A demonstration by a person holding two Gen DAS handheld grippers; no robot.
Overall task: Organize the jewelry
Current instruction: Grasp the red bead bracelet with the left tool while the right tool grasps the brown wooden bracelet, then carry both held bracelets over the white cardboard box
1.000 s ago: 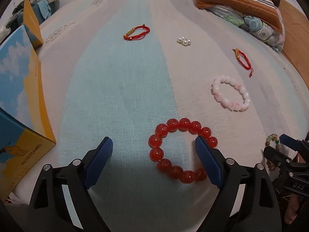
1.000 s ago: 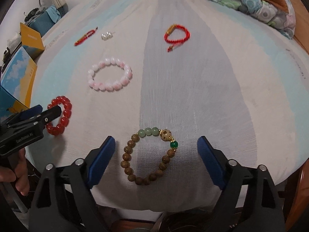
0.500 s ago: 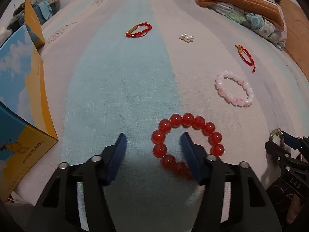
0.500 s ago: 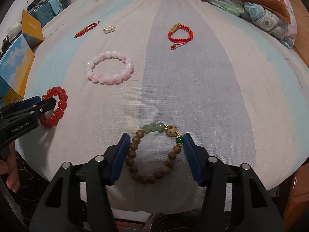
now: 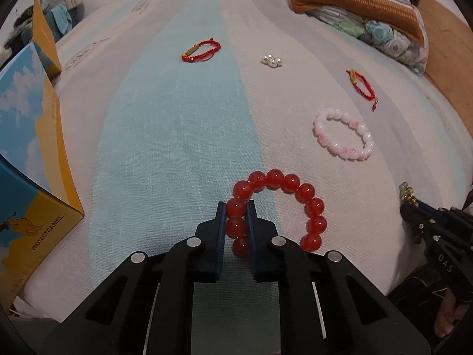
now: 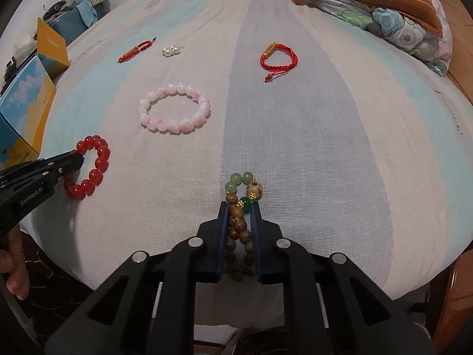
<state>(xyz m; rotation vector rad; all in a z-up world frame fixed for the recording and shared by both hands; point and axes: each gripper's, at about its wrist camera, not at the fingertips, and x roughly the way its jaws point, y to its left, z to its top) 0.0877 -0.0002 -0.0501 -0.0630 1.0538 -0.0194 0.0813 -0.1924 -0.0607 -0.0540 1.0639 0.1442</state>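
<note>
My left gripper (image 5: 236, 207) is shut on the left side of a red bead bracelet (image 5: 291, 182) lying on the striped bedsheet; that bracelet also shows in the right wrist view (image 6: 99, 151). My right gripper (image 6: 240, 207) is shut on a brown wooden bead bracelet (image 6: 236, 202) with green beads, squeezing it narrow. A pink bead bracelet (image 6: 174, 108) lies beyond, between the two. Two red cord bracelets (image 6: 279, 56) (image 6: 136, 51) and a small pearl cluster (image 6: 170, 50) lie farther back.
A blue and yellow cardboard box (image 5: 26, 153) stands at the left edge of the bed. Folded quilts and a striped pillow (image 5: 363, 3) lie at the far right. The bed's front edge is just below both grippers.
Both grippers went from wide open to shut. The left closed on the red bead bracelet, the right closed on the wooden bead bracelet and pinched it narrow.
</note>
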